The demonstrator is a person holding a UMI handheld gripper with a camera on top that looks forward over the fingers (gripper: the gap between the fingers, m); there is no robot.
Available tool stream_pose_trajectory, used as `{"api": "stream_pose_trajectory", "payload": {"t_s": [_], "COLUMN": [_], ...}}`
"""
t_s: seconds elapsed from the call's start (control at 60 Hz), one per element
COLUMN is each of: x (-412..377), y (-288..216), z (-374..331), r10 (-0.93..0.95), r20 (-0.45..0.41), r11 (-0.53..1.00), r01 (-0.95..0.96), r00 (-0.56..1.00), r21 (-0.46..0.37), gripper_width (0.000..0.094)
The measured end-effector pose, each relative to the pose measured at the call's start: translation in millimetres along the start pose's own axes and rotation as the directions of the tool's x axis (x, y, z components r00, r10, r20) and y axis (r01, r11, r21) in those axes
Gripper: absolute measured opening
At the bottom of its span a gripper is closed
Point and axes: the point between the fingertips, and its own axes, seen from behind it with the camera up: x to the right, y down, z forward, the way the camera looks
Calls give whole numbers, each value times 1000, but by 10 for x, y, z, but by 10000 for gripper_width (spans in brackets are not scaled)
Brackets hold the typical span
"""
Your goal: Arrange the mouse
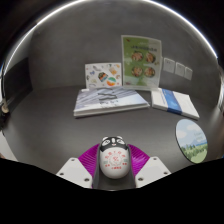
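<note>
Mouse [113, 157] clamped between gripper [113, 165] fingers

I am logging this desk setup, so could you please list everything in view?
Mouse: one, white with small coloured specks, between the claw's fingers.
Book: one, pale cover, flat on the table beyond the mouse.
Leaflets: a few, white and blue, flat beside the book.
Disc: one, round, blue and green, near the table's edge.
Card: one, white with pictures, standing at the wall.
Poster: one, green and white, upright beside the card.
Table: one, dark grey.
Claw: one, purple pads, fingers on either side of the mouse.
</note>
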Motion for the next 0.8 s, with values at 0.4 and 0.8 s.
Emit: {"api": "stream_pose_trajectory", "payload": {"t_s": [0.4, 0.8], "x": [2152, 3220], "y": [-1190, -16], "z": [-1090, 216], "r10": [-61, 64], "r20": [-236, -93], "r11": [952, 997], "r01": [127, -59], "r00": [970, 994], "r21": [278, 59], "gripper_width": [422, 425]}}
